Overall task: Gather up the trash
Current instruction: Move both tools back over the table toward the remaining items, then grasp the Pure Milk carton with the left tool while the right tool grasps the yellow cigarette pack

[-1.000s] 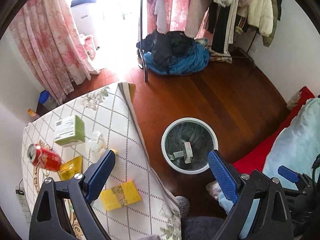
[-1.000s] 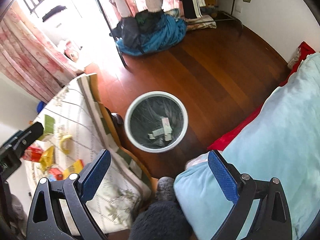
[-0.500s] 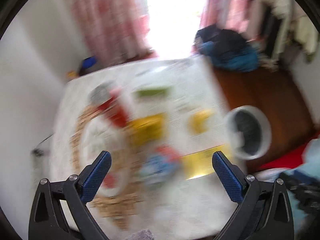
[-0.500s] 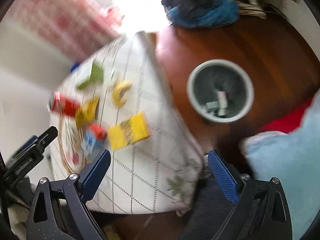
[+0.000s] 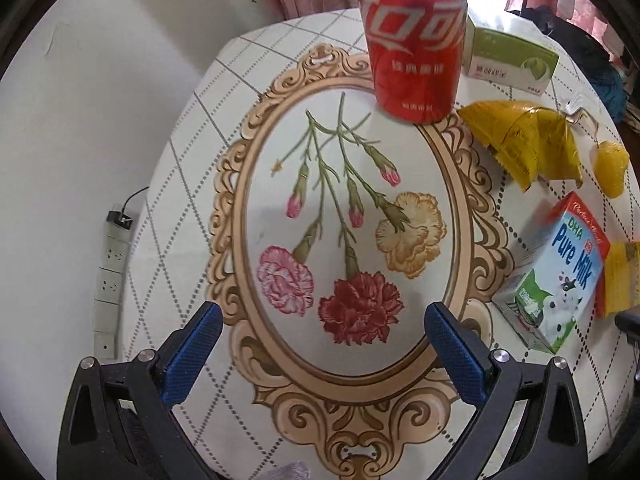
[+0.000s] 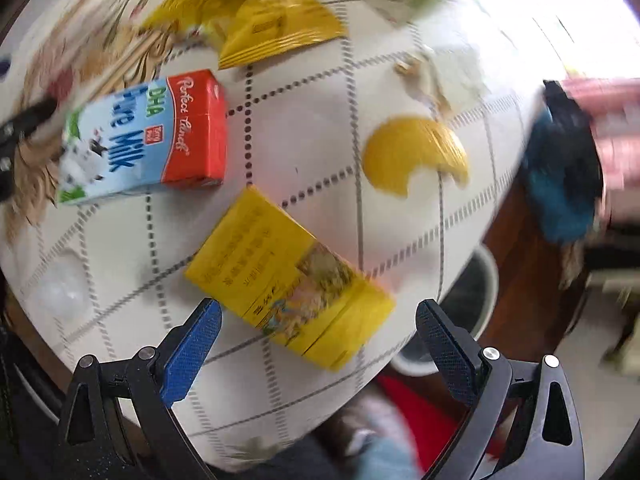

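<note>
Left gripper (image 5: 320, 344): jaws wide apart, empty, over floral tablecloth (image 5: 280, 208) with gilt oval frame print. Red cola can (image 5: 414, 40) upright at far rim of oval; green-white box (image 5: 512, 60) just behind; crumpled yellow wrapper (image 5: 524, 144) and Pure Milk carton (image 5: 556, 280) to right. Wall power strip (image 5: 110, 276) left of table.

Right gripper (image 6: 318, 340): jaws spread, empty, yellow box (image 6: 288, 284) lying just ahead. Milk carton on side beyond; yellow crescent piece (image 6: 412, 156) nearby. White bin (image 6: 476, 292) on wood floor (image 6: 528, 276) past table edge. View blurred.
</note>
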### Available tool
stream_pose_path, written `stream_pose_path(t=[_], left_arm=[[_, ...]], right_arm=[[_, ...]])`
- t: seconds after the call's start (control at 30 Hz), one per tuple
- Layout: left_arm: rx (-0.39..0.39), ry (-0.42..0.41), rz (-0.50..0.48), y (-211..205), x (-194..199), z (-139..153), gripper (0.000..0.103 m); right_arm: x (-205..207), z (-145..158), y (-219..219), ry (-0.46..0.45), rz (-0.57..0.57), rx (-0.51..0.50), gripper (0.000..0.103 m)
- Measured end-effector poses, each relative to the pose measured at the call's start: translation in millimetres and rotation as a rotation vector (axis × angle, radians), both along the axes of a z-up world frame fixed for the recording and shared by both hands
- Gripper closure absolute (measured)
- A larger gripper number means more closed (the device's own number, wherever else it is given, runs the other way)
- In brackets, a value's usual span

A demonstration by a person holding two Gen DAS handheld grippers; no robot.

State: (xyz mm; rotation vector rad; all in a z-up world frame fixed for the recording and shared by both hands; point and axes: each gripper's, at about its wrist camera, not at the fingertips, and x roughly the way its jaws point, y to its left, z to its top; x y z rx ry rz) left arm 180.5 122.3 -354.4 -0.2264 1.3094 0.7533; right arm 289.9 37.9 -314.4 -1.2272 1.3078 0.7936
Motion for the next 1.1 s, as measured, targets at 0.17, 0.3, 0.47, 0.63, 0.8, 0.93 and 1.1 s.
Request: stream_pose_path(t=[0.17,0.3,0.47,0.63,0.8,0.93,1.1], left_arm=[[-0.023,-0.017,0.004,0,10,0,0.000],[-0.031,-0.050,-0.003,3,13,11,0.000],[-0.079,-0.108,-0.095,-12,26,35,0.000],[-0.197,-0.087,-0.334,-48,61,34,0.000],[-0.166,0.071,-0.519,-79,92,-4,0.002],[-0.223,0.048,-0.499,-71,93,-7,0.051],[-0.201,0.017,-0.373,-46,72,3,0.051]], right_arm=[[16,-7,7,0.130,-0.055,0.020,0.017],[45,-1,-19,0.175,-0.399,0.109,0.026],[57,11,-84,0.250,-0.811,0.257,0.031],[36,15,-131,0.238,-0.983,0.318,0.033],[27,16,-134,0.270,-1.047,0.326,0.031],[8,15,-149,0.278,-1.021,0.336,0.022],[-15,25,-120,0.116,-0.832,0.248,0.023]])
